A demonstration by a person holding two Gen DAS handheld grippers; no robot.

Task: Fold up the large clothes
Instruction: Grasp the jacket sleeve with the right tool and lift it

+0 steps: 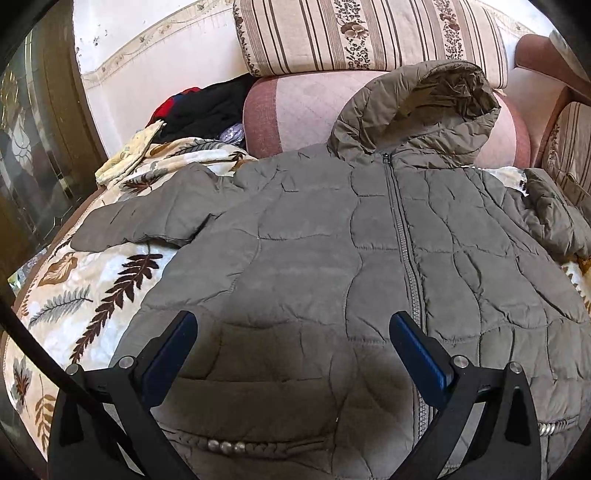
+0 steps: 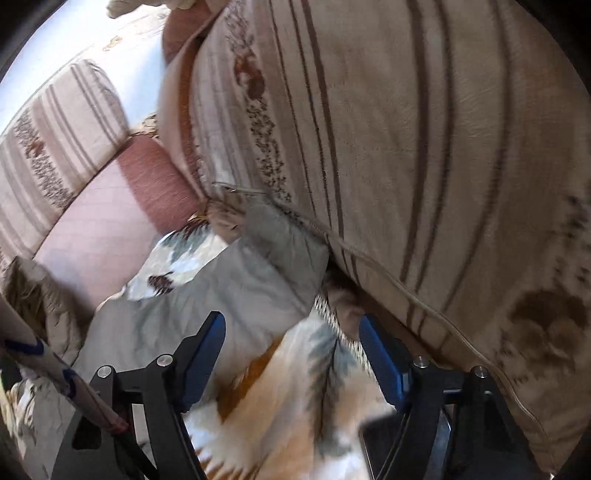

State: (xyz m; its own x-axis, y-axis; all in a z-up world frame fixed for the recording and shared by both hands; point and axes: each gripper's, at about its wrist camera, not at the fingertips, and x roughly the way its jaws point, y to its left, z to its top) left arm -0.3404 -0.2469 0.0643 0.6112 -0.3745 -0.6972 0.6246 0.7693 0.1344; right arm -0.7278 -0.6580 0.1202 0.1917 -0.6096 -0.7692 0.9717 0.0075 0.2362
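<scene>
A grey quilted hooded jacket (image 1: 314, 240) lies face up and zipped on a leaf-patterned blanket (image 1: 85, 291), its hood (image 1: 417, 110) against the sofa back and both sleeves spread outward. My left gripper (image 1: 293, 325) is open and empty, hovering over the jacket's lower front near the hem. In the right wrist view, the jacket's right sleeve (image 2: 221, 291) lies on the blanket (image 2: 288, 398) with its cuff tucked against a striped cushion (image 2: 406, 147). My right gripper (image 2: 291, 328) is open and empty, just short of the sleeve end.
Striped floral cushions (image 1: 369, 33) line the sofa back, with a pink bolster (image 1: 295, 107) under the hood. A heap of black and red clothes (image 1: 207, 107) sits at the back left. A dark glass cabinet (image 1: 33, 147) stands at the left.
</scene>
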